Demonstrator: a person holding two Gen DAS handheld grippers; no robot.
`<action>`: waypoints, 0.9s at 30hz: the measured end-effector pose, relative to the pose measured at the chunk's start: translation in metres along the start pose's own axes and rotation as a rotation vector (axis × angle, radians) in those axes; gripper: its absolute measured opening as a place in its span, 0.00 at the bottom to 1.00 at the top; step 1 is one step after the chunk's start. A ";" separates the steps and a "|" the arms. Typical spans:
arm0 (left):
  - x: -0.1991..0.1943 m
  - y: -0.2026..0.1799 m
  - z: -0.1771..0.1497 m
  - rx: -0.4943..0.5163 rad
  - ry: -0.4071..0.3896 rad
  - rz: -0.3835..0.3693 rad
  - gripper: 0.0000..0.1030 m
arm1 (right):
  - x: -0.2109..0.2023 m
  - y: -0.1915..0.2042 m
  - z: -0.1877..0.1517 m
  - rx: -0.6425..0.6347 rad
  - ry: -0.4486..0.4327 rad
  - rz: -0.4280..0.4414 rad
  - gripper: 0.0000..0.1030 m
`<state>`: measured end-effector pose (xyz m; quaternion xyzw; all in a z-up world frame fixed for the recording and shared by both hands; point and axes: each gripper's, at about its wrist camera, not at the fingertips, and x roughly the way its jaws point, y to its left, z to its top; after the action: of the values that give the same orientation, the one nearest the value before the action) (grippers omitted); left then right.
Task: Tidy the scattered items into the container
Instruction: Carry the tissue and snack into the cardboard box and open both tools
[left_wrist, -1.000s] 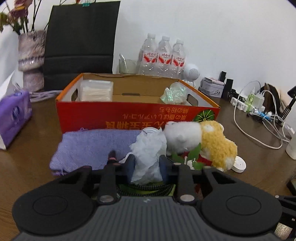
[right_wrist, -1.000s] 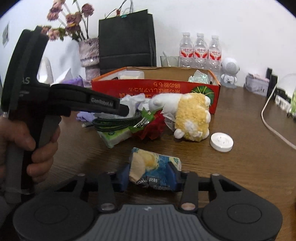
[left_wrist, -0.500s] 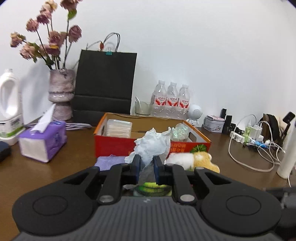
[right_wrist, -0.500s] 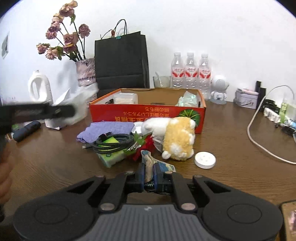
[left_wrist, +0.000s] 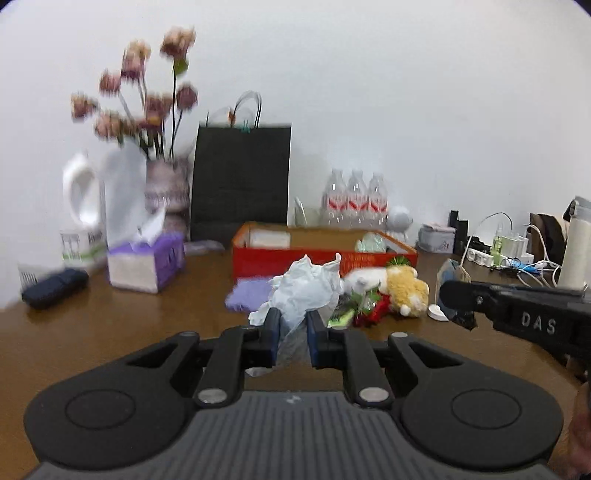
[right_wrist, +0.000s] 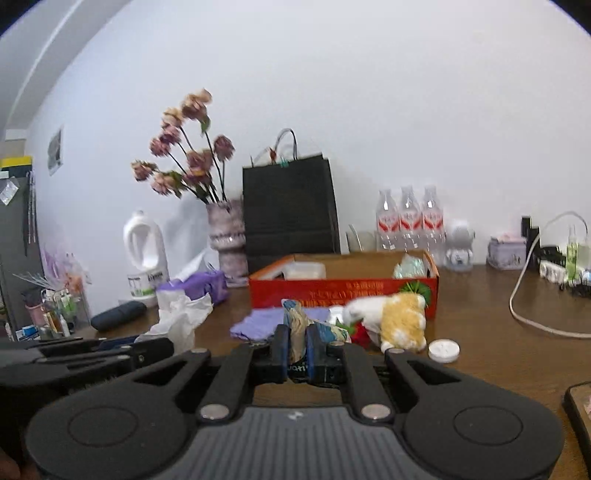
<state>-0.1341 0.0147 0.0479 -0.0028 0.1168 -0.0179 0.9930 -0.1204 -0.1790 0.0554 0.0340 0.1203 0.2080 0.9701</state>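
Both hands loaded here: the left tongs (left_wrist: 290, 332) are pinched nearly closed on a crumpled white tissue wad (left_wrist: 306, 286), which billows up above the fingertips, and the right tongs (right_wrist: 294, 347) are squeezed tight on a blue-and-yellow snack packet (right_wrist: 295, 325), folded and standing up between the pads. Both loads are up off the worktop (left_wrist: 129, 325), on the near side of the red cardboard box (right_wrist: 343, 291), not yet over it. The box is the landmark: open top, a white tub in its back left corner, a pale green crinkled bag in its back right corner, and bare cardboard floor between them. Just in front of the box lie the leftovers: a purple cloth (right_wrist: 266, 325), a white-and-yellow plush toy (right_wrist: 400, 321) with something red and green tucked against it, and a white round cap (right_wrist: 444, 350) to the right of the toy. The step in hand, I'd say, is the carry to the box. To do it well, each load should clear the near wall of the box before any descent, because the tissue hangs loose and could snag the rim. Aim for the bare middle of the box, the tissue left of centre and the packet right of centre, so the two tools don't cross. Release only once the load is below the rim, since a light tissue will drift.
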 end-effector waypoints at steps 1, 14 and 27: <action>-0.001 -0.003 0.001 0.001 -0.017 -0.002 0.16 | 0.000 0.001 0.001 -0.007 -0.004 0.001 0.08; 0.101 0.007 0.057 -0.038 0.004 -0.109 0.16 | 0.051 -0.034 0.032 0.014 0.059 -0.026 0.08; 0.362 0.036 0.119 0.094 0.366 -0.074 0.16 | 0.282 -0.107 0.132 -0.012 0.304 -0.075 0.08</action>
<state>0.2470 0.0377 0.0796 0.0428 0.2943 -0.0600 0.9529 0.2038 -0.1624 0.1088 -0.0083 0.2655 0.1753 0.9480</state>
